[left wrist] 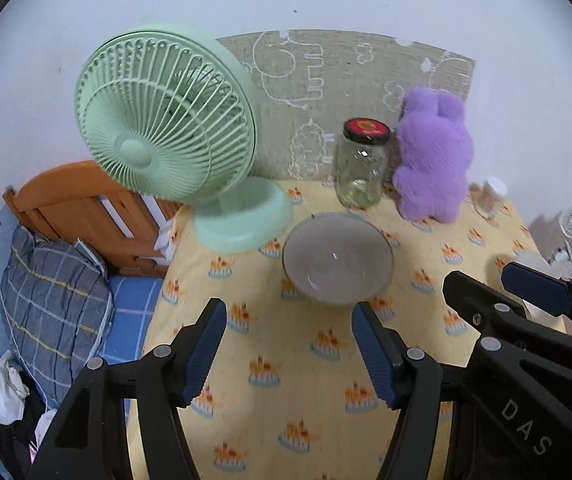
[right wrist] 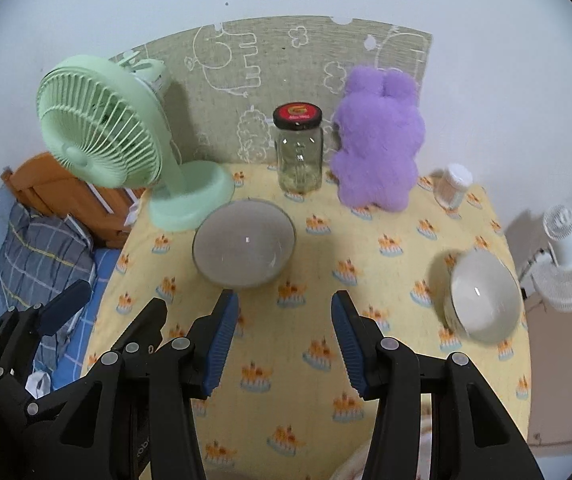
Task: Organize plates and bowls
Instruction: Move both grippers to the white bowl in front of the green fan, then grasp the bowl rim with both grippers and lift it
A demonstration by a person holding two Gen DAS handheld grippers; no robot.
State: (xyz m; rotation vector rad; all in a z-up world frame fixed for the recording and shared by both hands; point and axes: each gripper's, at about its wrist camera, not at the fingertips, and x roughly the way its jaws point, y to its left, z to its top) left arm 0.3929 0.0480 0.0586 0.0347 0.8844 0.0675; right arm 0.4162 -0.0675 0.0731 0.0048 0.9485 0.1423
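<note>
Left tongs (left wrist: 287, 354): spread about halfway, blue pads apart, nothing between them, touching nothing; only patterned cloth below the gap. Poised above the table (left wrist: 286, 400), tips short of the glass bowl (left wrist: 337, 258) and apart from it.

Right tongs (right wrist: 284, 342): also spread, somewhat narrower, nothing pinched, nothing touched. Close beside the left pair, side by side; seen at the right edge of the left view and, conversely, left tongs at the lower left of the right view.

Glass bowl: upright on the yellow cloth, just ahead of both pairs, near the base of the green fan (left wrist: 166, 120); whether touching that base, cannot tell. Looks empty, greyish and clear.

White bowl (right wrist: 483, 296): on the table's right side, well apart from the glass bowl, tilted toward the camera, somewhat blurred; to the right of the right tongs, not touched.

Behind, along the wall: jar (left wrist: 361, 164) with red-and-black lid, upright; purple plush (left wrist: 433, 156) just beside it on the right; small white-capped bottle (left wrist: 489, 196) further right.

Off the table: bed with checked pillow (left wrist: 50, 300) and wooden headboard at left; white fan (right wrist: 569, 258) at right.
</note>
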